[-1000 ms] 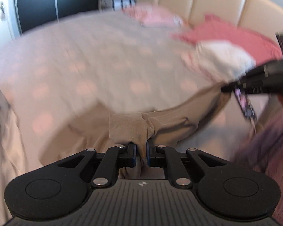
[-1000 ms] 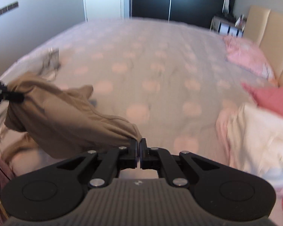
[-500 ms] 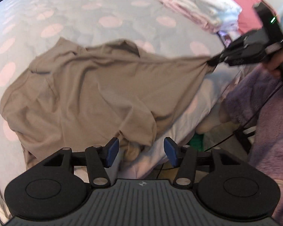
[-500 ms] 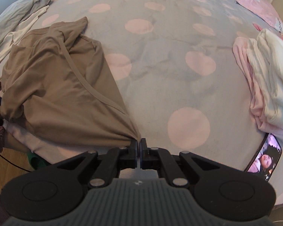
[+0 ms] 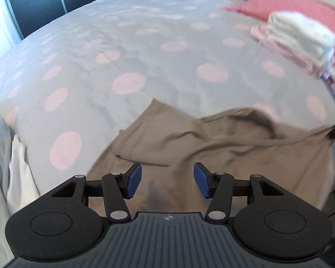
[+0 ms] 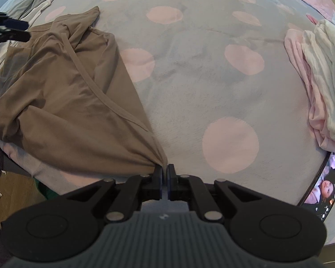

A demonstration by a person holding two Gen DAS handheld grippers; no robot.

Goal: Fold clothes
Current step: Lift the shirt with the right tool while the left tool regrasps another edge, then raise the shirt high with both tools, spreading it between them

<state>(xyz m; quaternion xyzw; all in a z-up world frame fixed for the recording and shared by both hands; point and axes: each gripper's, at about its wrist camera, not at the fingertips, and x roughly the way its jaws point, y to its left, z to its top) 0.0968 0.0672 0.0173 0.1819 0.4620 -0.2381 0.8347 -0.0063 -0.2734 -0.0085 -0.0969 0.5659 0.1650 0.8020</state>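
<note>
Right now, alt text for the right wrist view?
The right gripper, nearly shut, pinches a corner of a brown shirt that lies rumpled on a grey bedspread with pink dots. Folded pink and white clothes sit at the right edge, a lit phone below them, and the open left gripper shows at far left.

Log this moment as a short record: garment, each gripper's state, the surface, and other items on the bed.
garment: brown jersey top, crumpled, spread at the bed's near edge
left gripper: open, nothing between its pads, just above the top
right gripper: pinching a corner of the top; its jaws have just begun to ease apart
surface: grey duvet with pink dots
folded stack: pink and white clothes, on the right in the right wrist view
unfolded pile: grey and white garments at the left edge
phone: lit screen, beside the stack
</note>
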